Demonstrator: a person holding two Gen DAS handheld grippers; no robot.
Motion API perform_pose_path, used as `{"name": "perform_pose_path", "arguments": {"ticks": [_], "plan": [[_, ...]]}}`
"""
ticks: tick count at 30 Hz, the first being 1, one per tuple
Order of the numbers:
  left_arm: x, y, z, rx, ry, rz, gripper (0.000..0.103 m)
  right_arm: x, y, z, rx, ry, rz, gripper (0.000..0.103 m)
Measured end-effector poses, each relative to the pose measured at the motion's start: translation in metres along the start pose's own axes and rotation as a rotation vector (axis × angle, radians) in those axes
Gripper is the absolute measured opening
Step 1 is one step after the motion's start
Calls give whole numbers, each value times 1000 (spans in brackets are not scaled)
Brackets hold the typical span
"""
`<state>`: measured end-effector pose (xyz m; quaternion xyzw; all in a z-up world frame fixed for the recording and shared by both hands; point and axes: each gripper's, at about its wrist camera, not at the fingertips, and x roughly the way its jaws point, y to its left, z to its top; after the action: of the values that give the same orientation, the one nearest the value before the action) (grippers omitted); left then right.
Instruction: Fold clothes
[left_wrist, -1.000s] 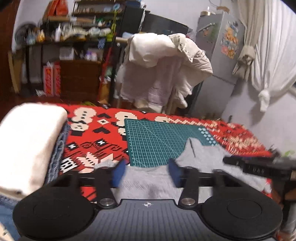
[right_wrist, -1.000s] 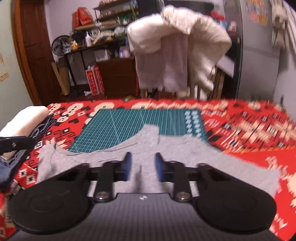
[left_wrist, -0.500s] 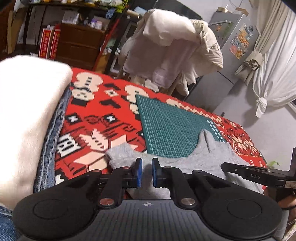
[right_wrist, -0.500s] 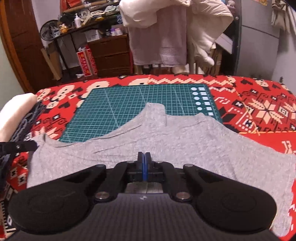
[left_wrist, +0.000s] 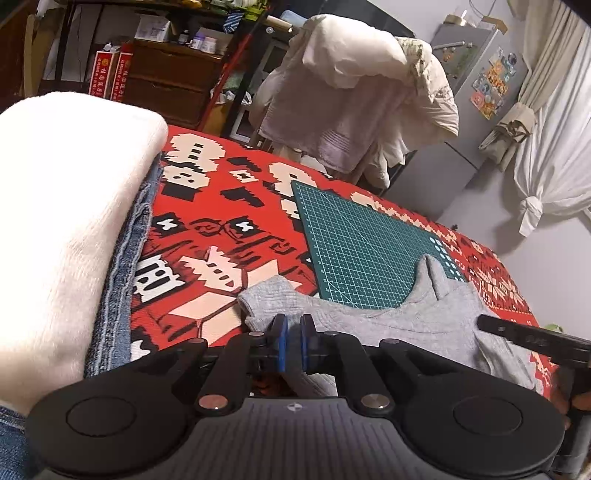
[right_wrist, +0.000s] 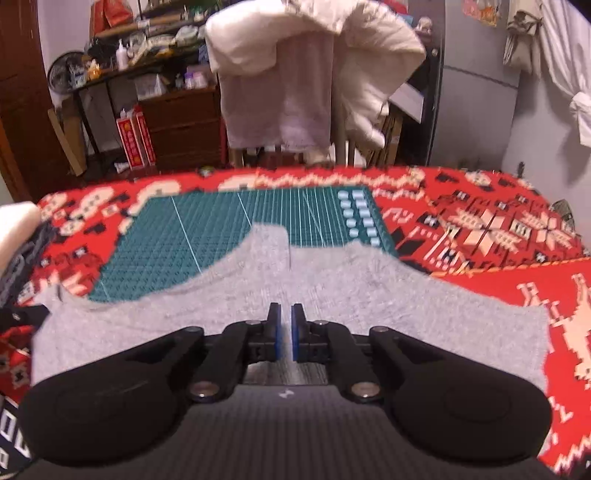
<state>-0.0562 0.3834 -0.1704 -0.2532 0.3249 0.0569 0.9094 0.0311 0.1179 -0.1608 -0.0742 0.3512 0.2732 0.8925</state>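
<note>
A grey sleeveless garment (left_wrist: 424, 317) lies spread on the red patterned cloth (left_wrist: 229, 221), and its far part overlaps the green cutting mat (left_wrist: 362, 251). My left gripper (left_wrist: 292, 343) is shut on the garment's near left corner, with grey fabric pinched between the blue pads. In the right wrist view the same garment (right_wrist: 369, 295) spreads wide in front of my right gripper (right_wrist: 285, 338), which is shut on the near hem around the middle. Its pads stand a sliver apart with fabric between. The right gripper's black body (left_wrist: 532, 338) shows at the right edge of the left wrist view.
A stack of folded clothes, white knit (left_wrist: 62, 221) on top of blue denim (left_wrist: 122, 280), sits at the table's left. Behind the table a chair is draped with pale laundry (right_wrist: 303, 66). Shelves and a wooden cabinet (right_wrist: 177, 125) stand at the back left, with a fridge (left_wrist: 476, 110) at the right.
Both grippers went from open to shut on the grey garment's near edge. The left one moved to the garment's left corner. The right view is now blurred by motion.
</note>
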Motion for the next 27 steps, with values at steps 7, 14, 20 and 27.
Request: {"name": "perform_pose_path", "arguments": {"ticks": [7,14,20,27], "plan": [[-9,9,5,-67,0,-62,7,-33,57,9,-59,-35,187,7],[-10,15,7,-116,30,-126,7,-8,136,6,-149,39,338,2],[-2,19,4,-135,64,-143,7,21,162,-5,-191,110,334,0],[3,23,1,-149,84,-146,7,17,159,-9,-210,133,323,1]]}}
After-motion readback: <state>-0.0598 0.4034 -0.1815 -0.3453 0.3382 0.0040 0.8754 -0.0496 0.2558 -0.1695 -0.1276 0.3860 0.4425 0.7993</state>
